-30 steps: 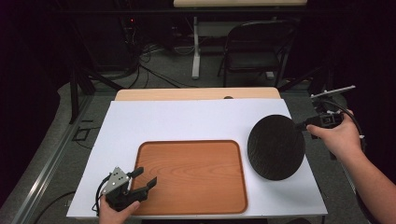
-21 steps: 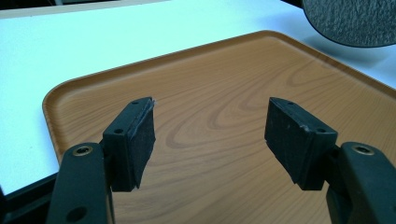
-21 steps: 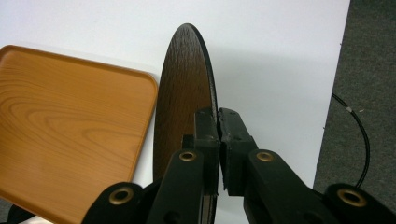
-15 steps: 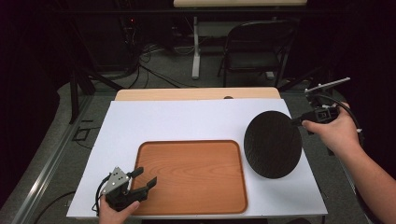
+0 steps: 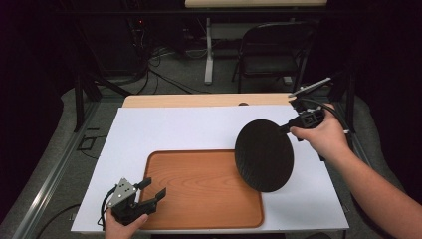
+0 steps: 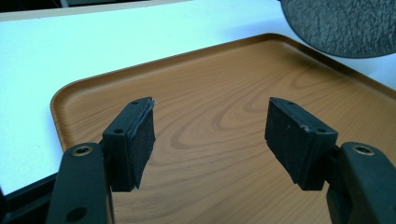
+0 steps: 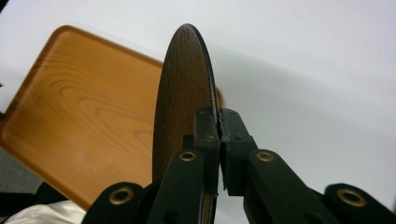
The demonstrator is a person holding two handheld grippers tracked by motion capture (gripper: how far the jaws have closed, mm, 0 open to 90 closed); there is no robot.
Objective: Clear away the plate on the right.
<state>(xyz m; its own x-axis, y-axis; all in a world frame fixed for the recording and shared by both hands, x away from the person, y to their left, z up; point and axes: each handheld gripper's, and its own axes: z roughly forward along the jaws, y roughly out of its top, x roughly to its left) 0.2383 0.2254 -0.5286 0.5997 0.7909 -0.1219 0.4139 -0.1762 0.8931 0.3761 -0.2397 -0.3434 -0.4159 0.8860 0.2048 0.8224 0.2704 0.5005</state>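
Note:
A round black plate (image 5: 263, 155) hangs in the air, tilted, over the right end of the wooden tray (image 5: 199, 185). My right gripper (image 5: 287, 128) is shut on its upper right rim. In the right gripper view the plate (image 7: 182, 98) stands edge-on between the closed jaws of my right gripper (image 7: 218, 127), with the tray (image 7: 79, 121) below it at the left. My left gripper (image 5: 155, 191) stands open at the tray's near left corner with nothing between its jaws. In the left gripper view the tray (image 6: 210, 88) lies under my left gripper (image 6: 209, 126), and the plate (image 6: 345, 25) shows at the top right.
A white sheet (image 5: 169, 129) covers the tabletop; a strip of bare wood (image 5: 199, 101) runs along its far edge. A dark folding chair (image 5: 273, 50) and a table leg (image 5: 209, 50) stand on the floor behind the table, among cables.
My right gripper has carried the plate left and up, from beside the tray's right end until it overlaps it. The left gripper has stayed put.

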